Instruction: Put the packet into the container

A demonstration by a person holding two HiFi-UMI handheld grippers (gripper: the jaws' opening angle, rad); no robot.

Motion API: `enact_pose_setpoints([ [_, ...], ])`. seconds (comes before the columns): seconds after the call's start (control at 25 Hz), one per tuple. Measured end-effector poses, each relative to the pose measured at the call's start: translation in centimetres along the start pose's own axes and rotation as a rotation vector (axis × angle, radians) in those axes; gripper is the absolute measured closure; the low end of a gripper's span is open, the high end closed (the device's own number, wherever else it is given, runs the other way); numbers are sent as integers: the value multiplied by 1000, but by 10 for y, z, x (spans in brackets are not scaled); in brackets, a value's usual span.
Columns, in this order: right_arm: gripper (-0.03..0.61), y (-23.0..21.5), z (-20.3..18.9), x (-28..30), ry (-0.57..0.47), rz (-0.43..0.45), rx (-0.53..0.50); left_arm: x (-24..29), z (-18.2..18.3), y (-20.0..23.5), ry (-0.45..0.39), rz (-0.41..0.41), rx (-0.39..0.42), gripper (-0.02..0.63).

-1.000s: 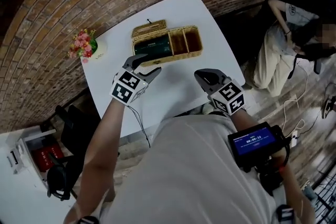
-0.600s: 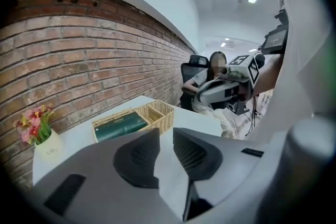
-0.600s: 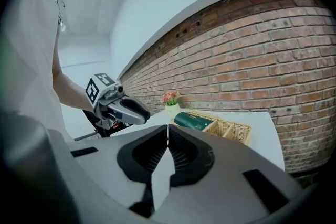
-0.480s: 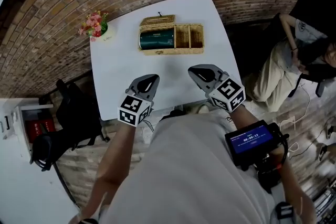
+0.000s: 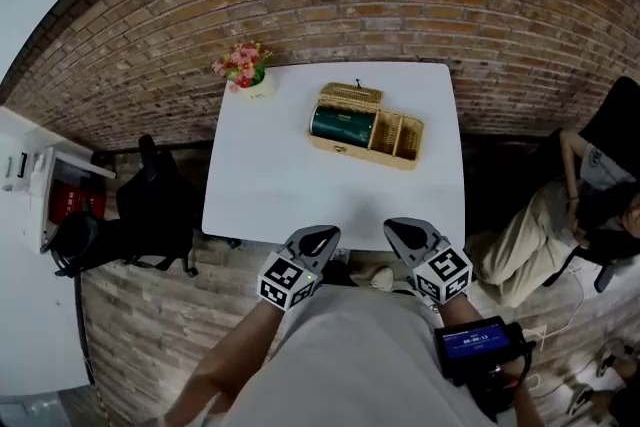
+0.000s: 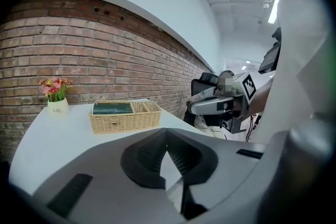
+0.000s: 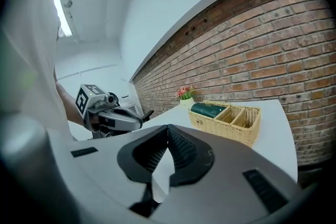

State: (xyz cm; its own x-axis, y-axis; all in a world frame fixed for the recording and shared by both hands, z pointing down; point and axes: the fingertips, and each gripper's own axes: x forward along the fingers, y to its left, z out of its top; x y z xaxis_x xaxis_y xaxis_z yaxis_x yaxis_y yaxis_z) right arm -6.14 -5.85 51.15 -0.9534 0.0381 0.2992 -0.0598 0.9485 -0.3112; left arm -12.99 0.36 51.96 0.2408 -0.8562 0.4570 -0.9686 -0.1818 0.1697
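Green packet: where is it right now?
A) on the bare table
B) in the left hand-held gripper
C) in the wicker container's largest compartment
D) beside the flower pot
C: the green packet lies inside the wicker container, filling its largest compartment beside the two smaller ones.

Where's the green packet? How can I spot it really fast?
Look at the white table by the brick wall and find the woven basket near its far edge. The packet lies in the basket's biggest compartment, on the side nearer the pink flowers. It is the only dark green thing there; the basket is straw-coloured.
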Motion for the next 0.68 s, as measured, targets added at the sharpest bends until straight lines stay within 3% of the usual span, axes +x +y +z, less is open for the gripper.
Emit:
enact_pose_setpoints([
  [0.28, 566, 6, -16, -12, -3, 9, 11, 3, -13, -18, 13, 12, -1, 603],
  [0.68, 566, 5, -4, -6, -22, 28, -22, 7, -2, -14, 10, 16, 23, 603],
])
